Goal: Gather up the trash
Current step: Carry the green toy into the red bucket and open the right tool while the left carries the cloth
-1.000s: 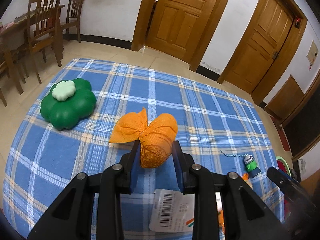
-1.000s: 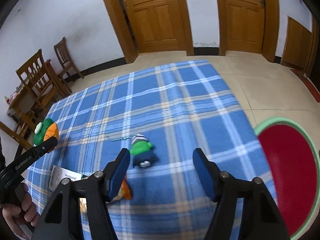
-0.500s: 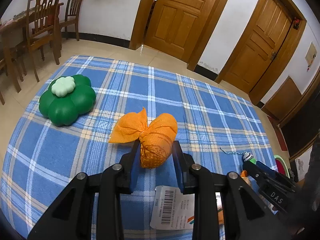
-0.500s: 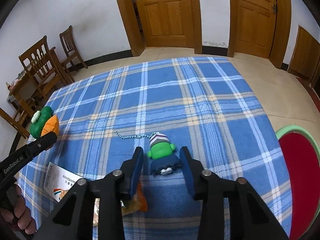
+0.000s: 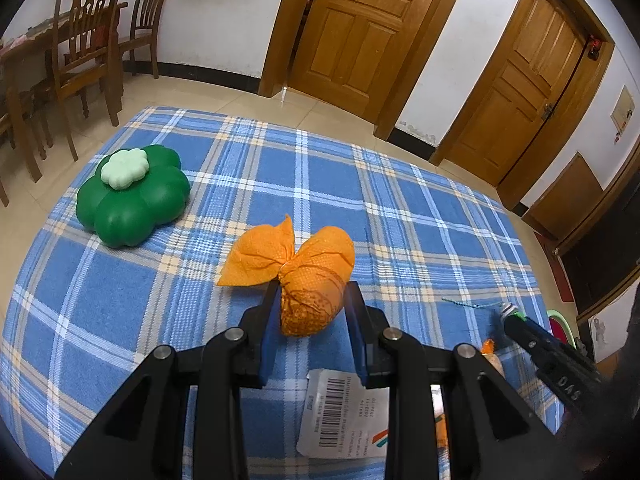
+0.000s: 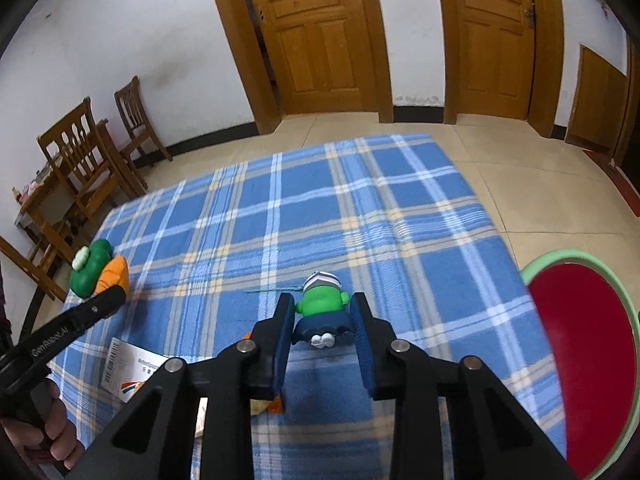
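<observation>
A: Left gripper (image 5: 311, 312)?
B: Clamped on the tied-off orange mesh pouch (image 5: 310, 280), blue pads pressed to both sides, knotted flap fanning out toward ten o'clock.

A: Just past it?
B: Blue plaid woven cloth (image 5: 400, 216) across the table. At ten o'clock, well apart, a dark green clover-shaped foam toy with a pale green clover on top (image 5: 132, 194). Right under the jaws, at six o'clock, a white plastic wrapper with a barcode label (image 5: 346, 412) lying flat on the cloth.

A: Right gripper (image 6: 322, 330)?
B: Closed on the small green figurine with striped cap and dark blue trousers (image 6: 322, 312), pads against both flanks, feet pointing toward the camera. Thin bead chain (image 6: 272, 290) trailing off toward ten o'clock.

A: Further out on that side?
B: Round red tray with a pale green rim (image 6: 624, 292) at three o'clock, beside the table edge. At eight o'clock the same barcoded wrapper; below it, an orange scrap, partly hidden, unclear what. At seven o'clock, a hand (image 6: 52, 432) gripping the other tool's handle.
</observation>
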`<state>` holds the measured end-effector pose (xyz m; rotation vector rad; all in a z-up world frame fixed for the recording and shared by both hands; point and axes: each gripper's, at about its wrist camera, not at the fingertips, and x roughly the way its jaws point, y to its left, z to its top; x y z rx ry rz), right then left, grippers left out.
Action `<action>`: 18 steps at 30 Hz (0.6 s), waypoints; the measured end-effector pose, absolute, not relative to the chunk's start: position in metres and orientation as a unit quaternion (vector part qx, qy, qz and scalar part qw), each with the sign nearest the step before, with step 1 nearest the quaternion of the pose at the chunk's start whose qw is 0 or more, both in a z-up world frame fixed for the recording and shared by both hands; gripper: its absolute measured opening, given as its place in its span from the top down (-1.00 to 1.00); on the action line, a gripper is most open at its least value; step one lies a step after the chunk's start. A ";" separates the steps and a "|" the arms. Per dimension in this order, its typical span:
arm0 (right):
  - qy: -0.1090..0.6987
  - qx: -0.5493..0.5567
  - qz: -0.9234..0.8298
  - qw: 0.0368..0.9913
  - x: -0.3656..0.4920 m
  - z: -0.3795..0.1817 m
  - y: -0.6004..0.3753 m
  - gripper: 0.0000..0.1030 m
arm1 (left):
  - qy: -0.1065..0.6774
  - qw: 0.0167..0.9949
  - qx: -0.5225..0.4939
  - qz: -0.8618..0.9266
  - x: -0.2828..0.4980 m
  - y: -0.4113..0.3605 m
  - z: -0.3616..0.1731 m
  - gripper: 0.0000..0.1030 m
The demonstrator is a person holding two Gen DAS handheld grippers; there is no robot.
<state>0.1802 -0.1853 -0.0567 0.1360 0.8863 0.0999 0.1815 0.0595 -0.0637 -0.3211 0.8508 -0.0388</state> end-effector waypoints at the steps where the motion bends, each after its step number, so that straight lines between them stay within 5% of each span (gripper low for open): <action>1: 0.426 0.068 0.047 0.901 0.178 -0.054 -0.188 0.39 | 0.410 0.899 -0.154 -0.020 0.181 0.058 -0.063 0.41; 18: 0.386 0.119 0.020 0.914 0.129 -0.022 -0.233 0.39 | 0.396 0.906 -0.136 -0.063 0.155 0.018 -0.028 0.41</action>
